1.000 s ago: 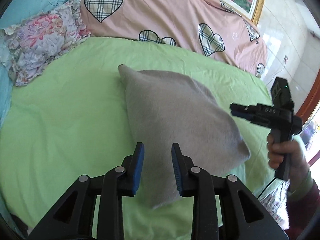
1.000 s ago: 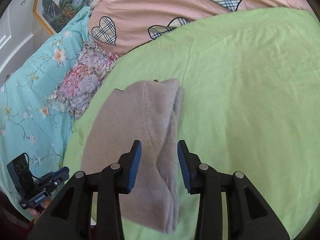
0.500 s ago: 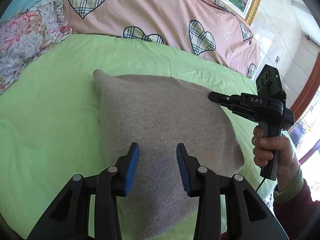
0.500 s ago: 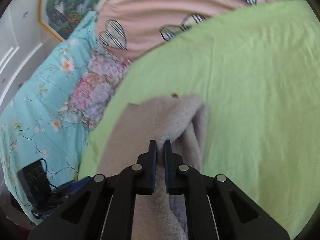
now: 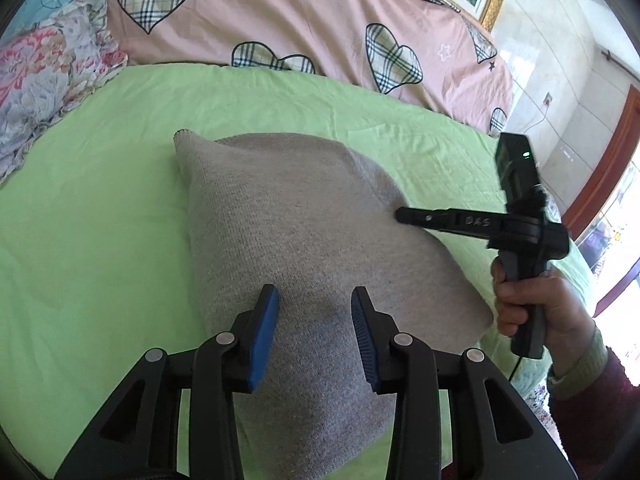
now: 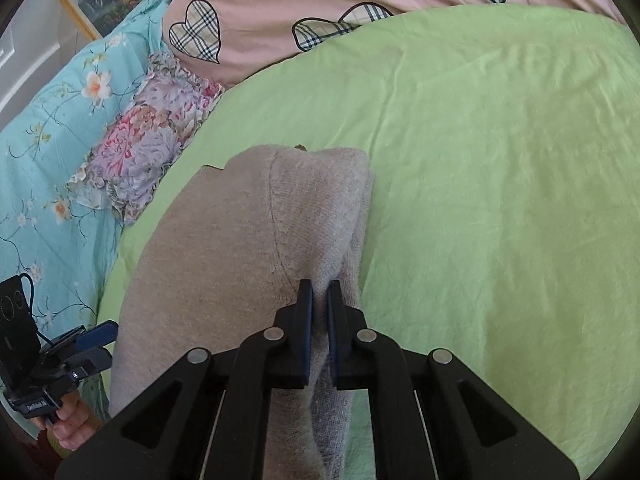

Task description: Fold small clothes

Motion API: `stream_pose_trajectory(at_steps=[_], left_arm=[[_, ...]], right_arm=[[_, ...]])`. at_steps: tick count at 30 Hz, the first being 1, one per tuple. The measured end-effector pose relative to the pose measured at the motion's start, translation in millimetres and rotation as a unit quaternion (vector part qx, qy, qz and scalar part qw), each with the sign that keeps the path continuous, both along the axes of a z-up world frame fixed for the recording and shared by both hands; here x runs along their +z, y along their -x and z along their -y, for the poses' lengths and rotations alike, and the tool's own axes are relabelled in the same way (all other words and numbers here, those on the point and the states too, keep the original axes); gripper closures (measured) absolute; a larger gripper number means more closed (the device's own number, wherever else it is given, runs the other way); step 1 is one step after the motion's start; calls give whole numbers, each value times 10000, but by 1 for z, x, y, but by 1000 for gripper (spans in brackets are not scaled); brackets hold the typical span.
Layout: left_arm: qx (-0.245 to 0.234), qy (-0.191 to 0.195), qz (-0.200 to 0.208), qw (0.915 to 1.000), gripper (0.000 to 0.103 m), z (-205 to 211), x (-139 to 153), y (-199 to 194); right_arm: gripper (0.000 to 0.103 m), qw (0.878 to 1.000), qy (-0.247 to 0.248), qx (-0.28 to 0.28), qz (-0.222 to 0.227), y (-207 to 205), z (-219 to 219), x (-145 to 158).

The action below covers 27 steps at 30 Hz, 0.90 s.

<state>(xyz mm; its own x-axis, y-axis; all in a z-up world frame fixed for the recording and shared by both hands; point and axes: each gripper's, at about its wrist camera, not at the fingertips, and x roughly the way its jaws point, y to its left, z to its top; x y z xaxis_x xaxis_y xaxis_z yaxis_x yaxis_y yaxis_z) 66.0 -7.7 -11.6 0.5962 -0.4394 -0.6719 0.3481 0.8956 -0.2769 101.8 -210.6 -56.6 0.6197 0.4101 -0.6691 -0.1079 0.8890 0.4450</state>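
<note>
Sweater point(image 6: 224, 264) edge, open sheet point(image 6: 500, 200) beside

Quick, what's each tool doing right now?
Left tool: open above the grey knit garment, gripping nothing.
Right tool: shut on the garment's folded edge.

The green bed sheet point(image 6: 500, 200) lies bare and wide to the right of the grey sweater point(image 6: 208, 248), so a claw could pass there with nothing in the way. At the back the pink heart quilt point(image 5: 304, 16) piles up, and the flowery pillow point(image 6: 152, 140) and the blue flower blanket point(image 6: 52, 128) crowd the left side. The right claw point(image 5: 400, 215) reaches in over the sweater's right edge.
</note>
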Motion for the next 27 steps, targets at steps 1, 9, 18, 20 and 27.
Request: stream_pose_trajectory(at_steps=[1,9,18,20,27], left_arm=[[2,45,19,10000,65,-1,1,2],[197,369,-15,9991,65,-8,7,-22],[378,244,-376,9983,71,-9,-5,-91],[403,144,-520,9977,71,-6,-16,-97],[452,-12,-215,9987,73,-8,-5,-69]], right_arm=[[91,9999,106,-121,39,4,-1,7],[67,9978,-109,372,540,15,-37,48],[67,9998,-76,167,52,-18,-33,15],[67,9997,-29,220,-65,-24,-32,8],[67,9993,-303,195,65,-18,-22,7]])
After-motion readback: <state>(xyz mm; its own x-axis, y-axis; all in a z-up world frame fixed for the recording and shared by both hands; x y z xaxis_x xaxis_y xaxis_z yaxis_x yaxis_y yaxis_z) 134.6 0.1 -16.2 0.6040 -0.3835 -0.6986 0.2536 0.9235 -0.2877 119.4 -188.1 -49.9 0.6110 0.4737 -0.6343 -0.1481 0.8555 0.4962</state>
